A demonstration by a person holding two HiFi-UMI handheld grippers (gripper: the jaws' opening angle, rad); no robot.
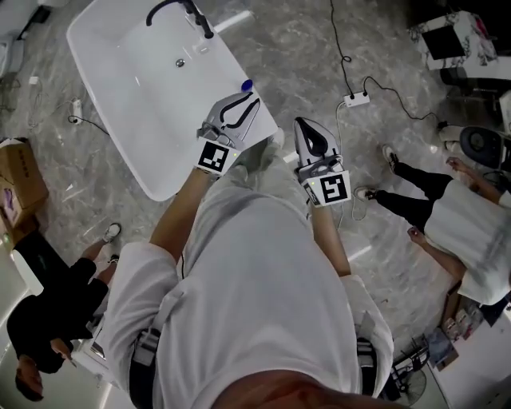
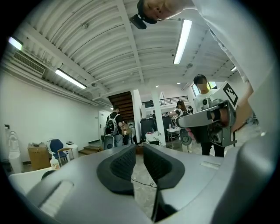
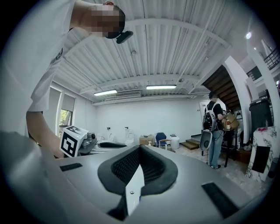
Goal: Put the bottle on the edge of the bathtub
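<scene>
White bathtub (image 1: 112,80) on a grey marbled floor (image 1: 303,48), black faucet (image 1: 182,9) at its far end. The bottle (image 1: 247,85) stands on the tub's right-hand rim; from above only its blue cap reads clearly, the body hidden beneath it. The left gripper (image 1: 251,99) is held over that same rim with its tips just beside the cap; whether they touch it cannot be told from the head view. The left gripper view settles the jaws: narrow, a slim gap between the ribbed pads (image 2: 122,165), nothing in the gap, only floor and a thin cable beyond. The right gripper (image 1: 301,124) hangs clear of the tub, off its right side, near the left one but apart. Its own view shows the jaws brought together, pads meeting, nothing held. Each gripper carries a marker cube (image 1: 217,156) at the wrist end. Elsewhere, a white power strip (image 1: 357,99) lies on the floor with a black cord running off, and a cardboard box (image 1: 20,172) sits at the left edge. One bystander in black (image 1: 48,311) is at lower left, and another in dark trousers (image 1: 471,232) is at right.
</scene>
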